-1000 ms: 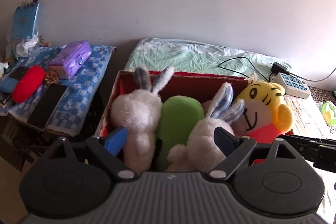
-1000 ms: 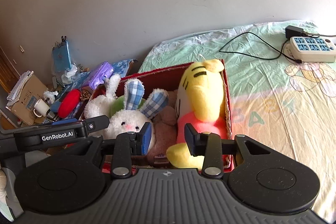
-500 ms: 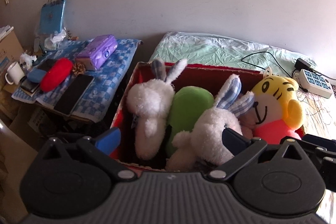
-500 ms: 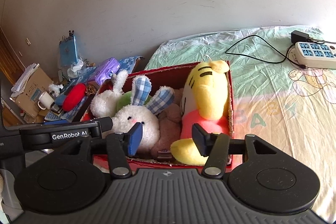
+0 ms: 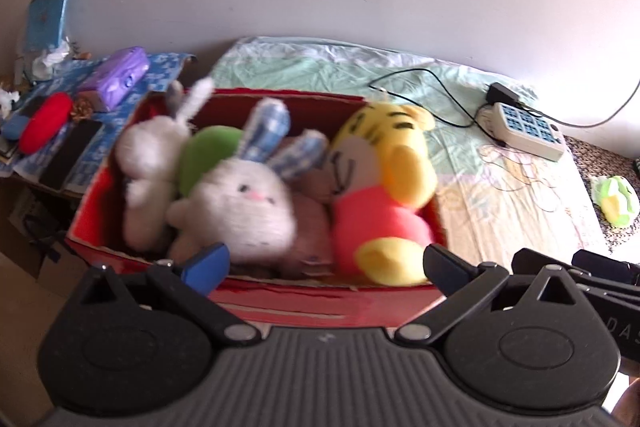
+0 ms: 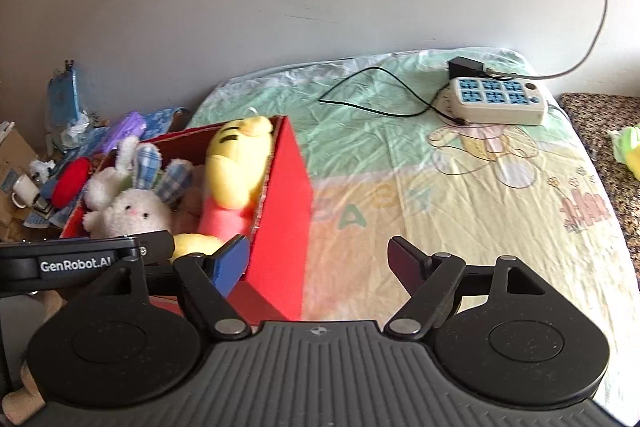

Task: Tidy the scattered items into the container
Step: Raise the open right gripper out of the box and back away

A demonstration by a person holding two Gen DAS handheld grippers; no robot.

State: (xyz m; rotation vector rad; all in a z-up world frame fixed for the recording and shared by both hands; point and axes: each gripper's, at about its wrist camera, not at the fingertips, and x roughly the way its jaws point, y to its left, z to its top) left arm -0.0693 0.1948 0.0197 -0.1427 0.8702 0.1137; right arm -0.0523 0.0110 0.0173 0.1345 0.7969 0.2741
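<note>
White lettering "GenRobot.AI" shows on the black left claw (image 6: 86, 261), seen just left of the black right claw (image 6: 318, 261). The right claw's jaws are opening, wide and empty; a second ago they stood close together at the yellow tiger plush toy (image 6: 236, 167). The left claw (image 5: 326, 269) gapes empty. Just ahead of it sits the red cardboard box (image 5: 320, 307), holding the tiger, a white plush rabbit with blue checked ears (image 5: 248, 203) and other toys. Beyond lies the cartoon-printed bedsheet (image 6: 460, 195), its faint letters unreadable.
</note>
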